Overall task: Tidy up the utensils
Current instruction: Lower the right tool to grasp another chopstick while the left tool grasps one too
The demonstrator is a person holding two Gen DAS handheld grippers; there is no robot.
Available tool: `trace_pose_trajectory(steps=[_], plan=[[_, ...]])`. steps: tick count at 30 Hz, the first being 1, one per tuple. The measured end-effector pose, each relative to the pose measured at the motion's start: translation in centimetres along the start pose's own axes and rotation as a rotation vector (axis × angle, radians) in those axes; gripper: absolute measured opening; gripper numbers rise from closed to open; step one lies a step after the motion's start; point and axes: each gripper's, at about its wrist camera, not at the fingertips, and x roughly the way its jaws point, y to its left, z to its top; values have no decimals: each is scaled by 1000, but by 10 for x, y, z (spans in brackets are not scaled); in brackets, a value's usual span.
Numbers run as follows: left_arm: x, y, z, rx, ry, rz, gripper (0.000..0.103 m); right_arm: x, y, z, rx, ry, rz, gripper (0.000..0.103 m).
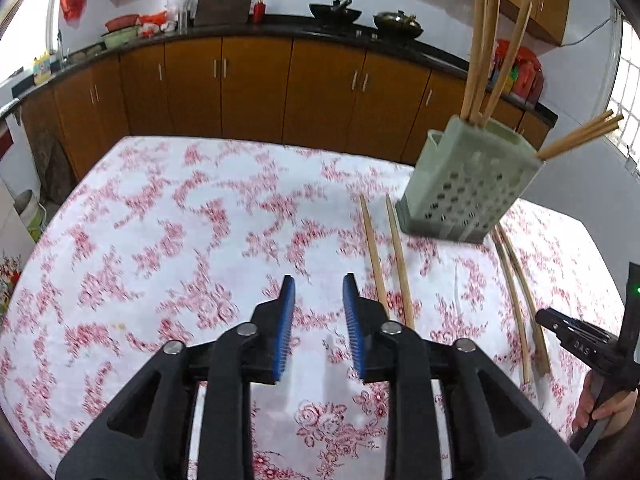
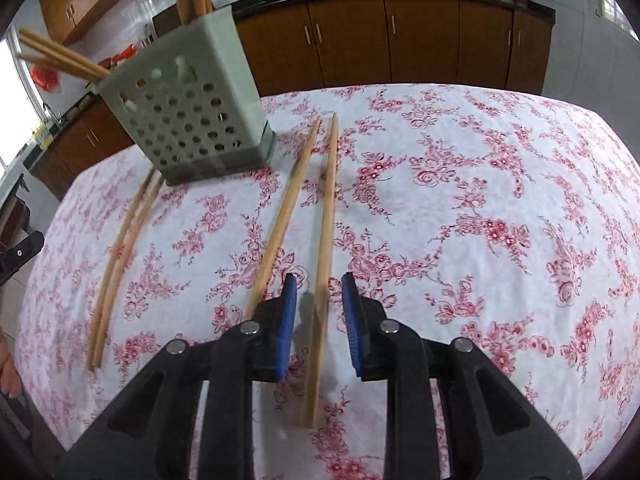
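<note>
A pale green perforated utensil holder (image 1: 468, 184) (image 2: 188, 112) stands on the floral tablecloth with several wooden chopsticks (image 1: 486, 52) sticking up from it. Two chopsticks (image 2: 326, 216) (image 1: 394, 256) lie side by side on the cloth, and another pair (image 2: 120, 256) (image 1: 520, 308) lies beside the holder. My right gripper (image 2: 319, 280) is open, its jaws on either side of one loose chopstick, just above it. My left gripper (image 1: 319, 284) is open and empty, left of the loose pair. The right gripper's black body (image 1: 584, 344) shows at the left view's right edge.
The table (image 1: 160, 240) has a white cloth with red flowers. Brown kitchen cabinets (image 1: 256, 84) and a dark counter with pans (image 1: 396, 24) and bottles run behind it. The other gripper's edge (image 2: 20, 252) shows at the right view's left side.
</note>
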Motion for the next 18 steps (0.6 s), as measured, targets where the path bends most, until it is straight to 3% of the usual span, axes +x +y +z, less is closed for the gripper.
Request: trace_pose_trajectory(steps=[3, 6, 14, 18], plan=[[4, -6, -6, 10, 16, -12, 27, 5, 3, -3, -32, -12, -39, 22], [9, -12, -10, 25, 31, -26, 27, 5, 1, -4, -51, -24, -78, 8], [22, -27, -20, 53, 79, -71, 27, -2, -51, 1, 97, -40, -175, 8], [31, -37, -26, 74, 105, -81, 27, -5, -61, -1, 108, -39, -180, 8]])
